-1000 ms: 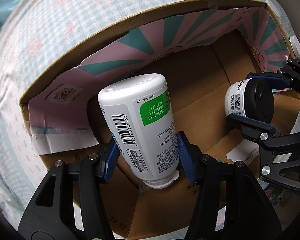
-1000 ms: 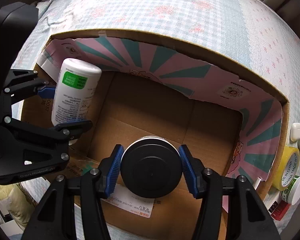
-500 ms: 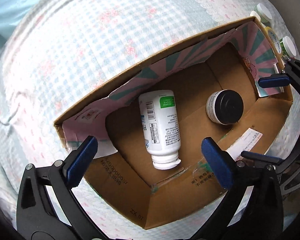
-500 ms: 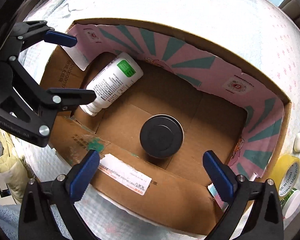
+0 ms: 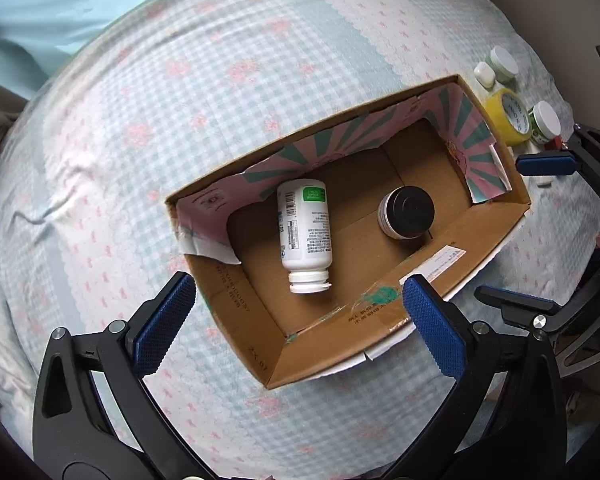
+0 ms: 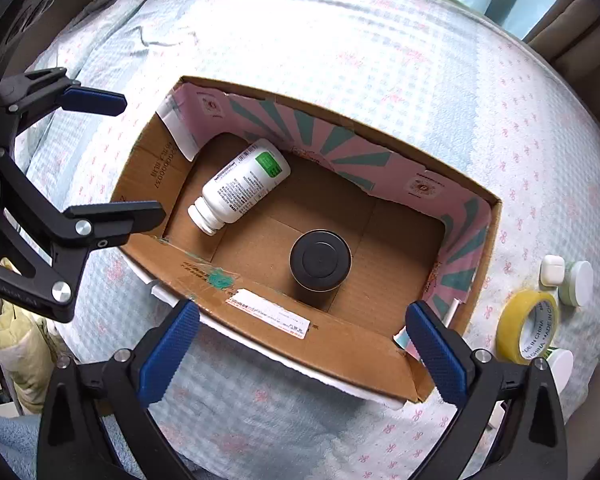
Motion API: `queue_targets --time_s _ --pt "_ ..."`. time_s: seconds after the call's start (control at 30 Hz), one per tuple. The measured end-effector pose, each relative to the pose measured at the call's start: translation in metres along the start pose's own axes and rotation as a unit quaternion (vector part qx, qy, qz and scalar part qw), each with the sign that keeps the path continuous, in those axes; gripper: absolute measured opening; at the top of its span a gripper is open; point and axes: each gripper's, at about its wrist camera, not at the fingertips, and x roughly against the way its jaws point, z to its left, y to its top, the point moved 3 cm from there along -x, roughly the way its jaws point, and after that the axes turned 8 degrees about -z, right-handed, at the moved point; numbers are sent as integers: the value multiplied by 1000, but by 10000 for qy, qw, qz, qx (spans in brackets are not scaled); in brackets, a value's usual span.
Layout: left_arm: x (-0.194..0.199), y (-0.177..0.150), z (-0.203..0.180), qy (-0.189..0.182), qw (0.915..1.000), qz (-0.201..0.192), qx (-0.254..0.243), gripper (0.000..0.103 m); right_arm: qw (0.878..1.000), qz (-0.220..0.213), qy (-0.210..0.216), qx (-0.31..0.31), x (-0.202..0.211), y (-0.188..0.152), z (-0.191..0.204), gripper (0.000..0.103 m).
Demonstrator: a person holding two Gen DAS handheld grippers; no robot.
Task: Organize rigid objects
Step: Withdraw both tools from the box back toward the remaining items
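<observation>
Both grippers are now empty and spread wide: the left gripper (image 5: 300, 324) hangs above the near end of the cardboard box (image 5: 332, 344), its blue pads (image 5: 164, 324) far apart with nothing between them, and the right gripper (image 6: 304, 344) stands the same way over the box's near wall, jaws fully parted. A second ago each was clamped on a container low inside the box; half a second ago both had let go and begun lifting, and now they sit higher again, so the whole box fits in each view. Inside, the white bottle (image 5: 305, 229) with the green label lies on its side on the box floor toward the left end, cap pointing at the near wall. Well apart from it, the black-lidded jar (image 5: 406, 212) stands upright nearer the right end. Two objects are therefore placed, and both look settled. Farther off, beyond the box's right end on the checked bedspread (image 5: 220, 80), a yellow tape roll (image 6: 527, 326), a small white case (image 6: 551, 270) and several white-capped jars (image 6: 577, 282) wait in a cluster. Those are probably next, and the right gripper is nearer to them.
</observation>
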Motion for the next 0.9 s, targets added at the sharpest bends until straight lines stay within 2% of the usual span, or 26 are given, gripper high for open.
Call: queue_targets --time_s 0.1,0.17,0.23,0.33,0.43,0.5,0.67,0.8,0.9 --pt "30 2 -5 303 9989 -348 -61 103 9993 -239 -176 -212 21 11 -4 103" --pt "48 0 -8 316 9981 -519 -118 103 9976 -444 -284 -451 54 2 -12 103" --pt "65 -1 -12 218 9976 -653 -41 103 9944 -635 -403 -744 75 -5 -16 103" --pt "81 -1 -29 -131 9968 -784 85 103 9864 -930 -629 -1197 105 -20 -28 103" --pt "91 2 -55 -147 9958 -898 -70 103 9772 -1162 -809 -1582 136 -36 -44 103" --pt "96 5 -74 -125 9949 -972 -245 103 9719 -1254 -953 -1749 153 -50 -56 103" --pt "102 19 -125 -479 9922 -1012 -540 103 9640 -1418 -1124 -1949 188 -91 -93 103" --pt "97 41 -167 -550 9905 -1036 -714 103 9612 -1537 -1209 -1946 205 -120 -129 103" --pt "82 60 -200 -781 9901 -884 -764 103 9620 -1553 -1214 -1891 206 -137 -161 103"
